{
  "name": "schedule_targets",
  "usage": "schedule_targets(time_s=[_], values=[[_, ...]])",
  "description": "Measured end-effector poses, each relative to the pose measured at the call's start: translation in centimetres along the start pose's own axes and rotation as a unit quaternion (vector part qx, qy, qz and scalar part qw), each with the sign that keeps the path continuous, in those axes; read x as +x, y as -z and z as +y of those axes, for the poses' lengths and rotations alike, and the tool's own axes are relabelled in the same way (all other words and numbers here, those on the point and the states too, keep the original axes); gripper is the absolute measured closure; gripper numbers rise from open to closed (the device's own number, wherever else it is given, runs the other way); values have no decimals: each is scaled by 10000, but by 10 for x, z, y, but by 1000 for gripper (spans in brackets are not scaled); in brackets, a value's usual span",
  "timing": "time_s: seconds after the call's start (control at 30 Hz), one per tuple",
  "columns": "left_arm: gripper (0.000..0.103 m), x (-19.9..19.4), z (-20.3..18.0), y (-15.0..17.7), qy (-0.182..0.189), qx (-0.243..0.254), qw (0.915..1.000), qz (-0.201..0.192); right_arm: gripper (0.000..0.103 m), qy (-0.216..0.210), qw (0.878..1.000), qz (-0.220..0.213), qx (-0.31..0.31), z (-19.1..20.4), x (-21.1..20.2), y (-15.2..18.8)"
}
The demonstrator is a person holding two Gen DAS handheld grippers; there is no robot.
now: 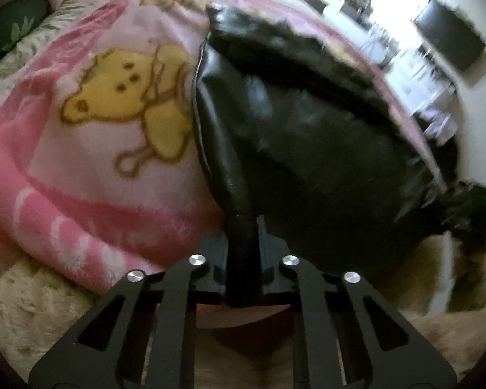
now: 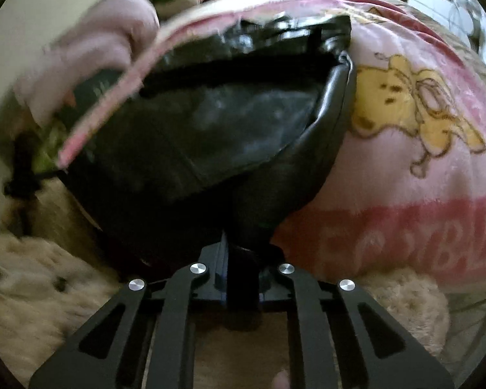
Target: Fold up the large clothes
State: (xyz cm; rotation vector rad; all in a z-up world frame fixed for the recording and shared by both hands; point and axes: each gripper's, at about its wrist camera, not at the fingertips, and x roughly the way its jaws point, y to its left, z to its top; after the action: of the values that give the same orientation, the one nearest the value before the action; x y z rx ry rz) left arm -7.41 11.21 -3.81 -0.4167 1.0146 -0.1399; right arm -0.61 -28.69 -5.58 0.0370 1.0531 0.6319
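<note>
A black leather-like garment (image 1: 307, 136) lies on a pink bear-print blanket (image 1: 81, 168) on a bed. My left gripper (image 1: 243, 223) is shut on a corner of the garment, which stretches away from the jaws, up and to the right. In the right wrist view my right gripper (image 2: 243, 243) is shut on another corner of the same black garment (image 2: 194, 123), lifted off the pink blanket (image 2: 405, 162). A dark device with a green light (image 1: 482, 207) shows at the garment's far right end; I cannot tell what it is.
A cream fluffy cover (image 1: 32, 308) lies under the blanket's near edge and also shows in the right wrist view (image 2: 32, 285). A pale pink pillow (image 2: 90, 48) and a green patterned cushion (image 1: 13, 26) sit at the bed's far end. Bright room furniture (image 1: 437, 32) stands beyond.
</note>
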Motion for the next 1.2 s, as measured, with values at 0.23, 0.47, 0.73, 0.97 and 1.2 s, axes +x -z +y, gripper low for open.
schedule_targets(time_s=[0.23, 0.47, 0.73, 0.97, 1.2], values=[[97, -26, -20, -43, 520, 28, 9964, -669, 94, -819, 9906, -1055, 280, -3, -40, -37], [97, -45, -29, -101, 745, -23, 9867, -1444, 94, -1160, 9701, -2027, 663, -22, -69, -91], [97, -43, -36, -159, 682, -61, 9813, -1798, 94, -933, 9560, -2607, 972, -38, -65, -154], [96, -23, -36, -199, 527, -7, 9825, -1789, 94, -456, 9579, -2601, 1122, -43, -43, -193], [96, -2, -33, -225, 486, -73, 9834, -1746, 93, -236, 9593, -2494, 1306, -52, -22, -219]])
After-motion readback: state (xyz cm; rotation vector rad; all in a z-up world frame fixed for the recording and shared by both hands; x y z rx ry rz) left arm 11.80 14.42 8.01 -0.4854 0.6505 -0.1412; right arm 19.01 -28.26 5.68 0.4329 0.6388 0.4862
